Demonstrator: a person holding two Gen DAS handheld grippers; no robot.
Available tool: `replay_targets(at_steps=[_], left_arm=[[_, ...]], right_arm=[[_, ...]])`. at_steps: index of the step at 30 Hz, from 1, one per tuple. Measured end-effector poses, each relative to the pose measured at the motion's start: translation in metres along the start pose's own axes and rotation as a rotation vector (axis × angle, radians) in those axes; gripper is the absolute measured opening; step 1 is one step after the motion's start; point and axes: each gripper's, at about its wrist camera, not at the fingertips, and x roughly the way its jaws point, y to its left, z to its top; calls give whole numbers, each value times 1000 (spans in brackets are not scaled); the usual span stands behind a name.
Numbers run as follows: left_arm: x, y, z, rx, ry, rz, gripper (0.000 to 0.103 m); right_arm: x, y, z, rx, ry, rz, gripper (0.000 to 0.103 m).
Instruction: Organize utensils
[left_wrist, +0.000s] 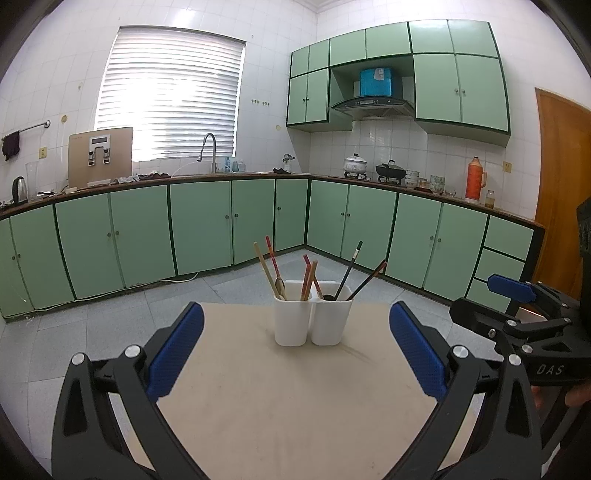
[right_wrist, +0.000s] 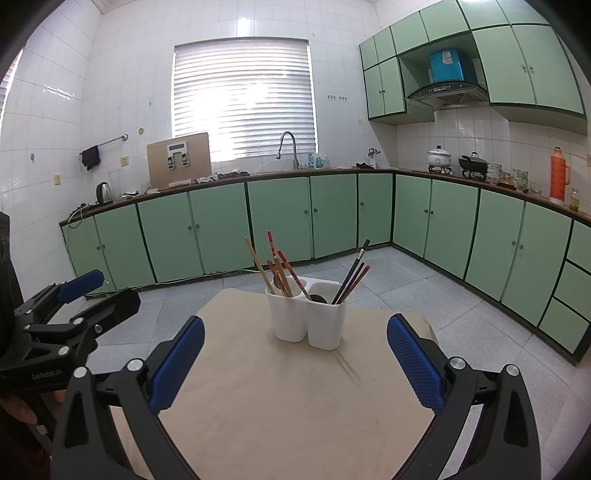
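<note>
Left gripper (left_wrist: 295, 343): jaws spread wide, blue pads apart, nothing between them; it hangs over the near part of the table (left_wrist: 258, 398). Right gripper (right_wrist: 295, 350): jaws likewise spread wide and empty, over the same table. Each gripper also shows at the edge of the other's view, partly cut off by the frame; a fingertip of the holding hand is just visible there, blurred.

Holder (left_wrist: 313, 317): white, two joined cups, upright on the far half of the table, ahead of both grippers and well apart from them.

Left cup: light wooden chopsticks (left_wrist: 264, 266) and red ones (left_wrist: 272, 254) lean out, with a spoon (left_wrist: 280, 284) whose bowl rises above the rim. Their lower ends are hidden inside the cup. The exact count is hard to make out, as the sticks overlap.

Right cup: dark chopsticks (left_wrist: 349, 269) lean to the right; a dark rounded item (right_wrist: 318, 298) sits at the rim, mostly hidden, and its kind cannot be told. One reddish stick crosses at the junction of the cups; which cup it stands in is unclear.

The table's near edge is hidden behind the gripper bodies. No utensils lie on the visible tabletop.
</note>
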Motion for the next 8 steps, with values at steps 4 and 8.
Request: replay_targets(at_steps=[4, 8], left_arm=[[0, -1, 0, 1, 0, 1, 97], [0, -2, -1, 2, 2, 2, 97]], right_arm=[[0, 0, 0, -1, 1, 0, 97], [0, 0, 0, 0, 1, 0, 97]])
